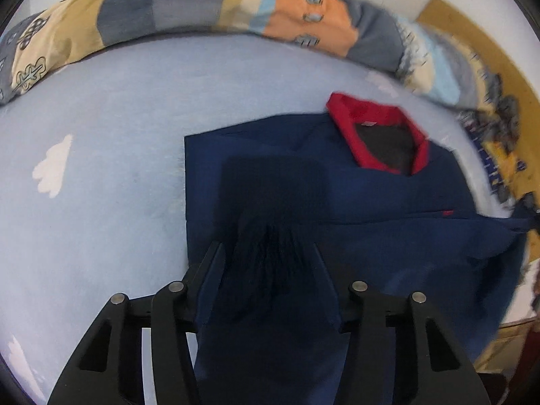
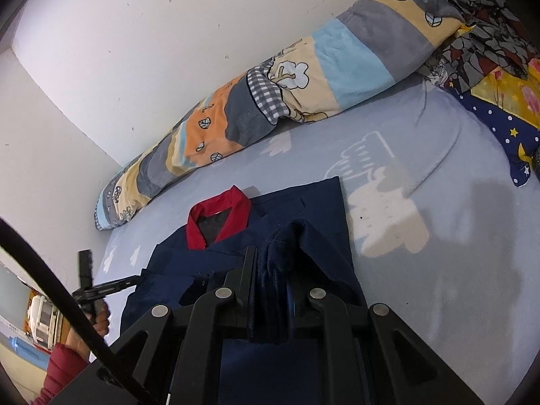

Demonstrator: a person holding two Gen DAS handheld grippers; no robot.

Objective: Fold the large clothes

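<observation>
A navy jacket (image 1: 388,202) with a red collar (image 1: 378,121) lies partly folded on the light blue bed sheet (image 1: 101,168). My left gripper (image 1: 266,253) stands over its near left part. A gathered, pleated bunch of navy cloth fills the gap between the jaws, which look pressed onto it. In the right wrist view the jacket (image 2: 314,202) and its collar (image 2: 219,209) lie just ahead. My right gripper (image 2: 273,263) is shut on a raised fold of the navy cloth, which hides one finger. The left gripper (image 2: 111,283) shows at the jacket's left edge, held by a hand (image 2: 99,320).
A rolled patchwork quilt (image 2: 287,91) runs along the white wall (image 2: 135,50) behind the jacket. More patterned bedding (image 2: 499,67) is piled at the far right. The person's red sleeve (image 2: 60,368) is at the lower left, beside the bed's edge.
</observation>
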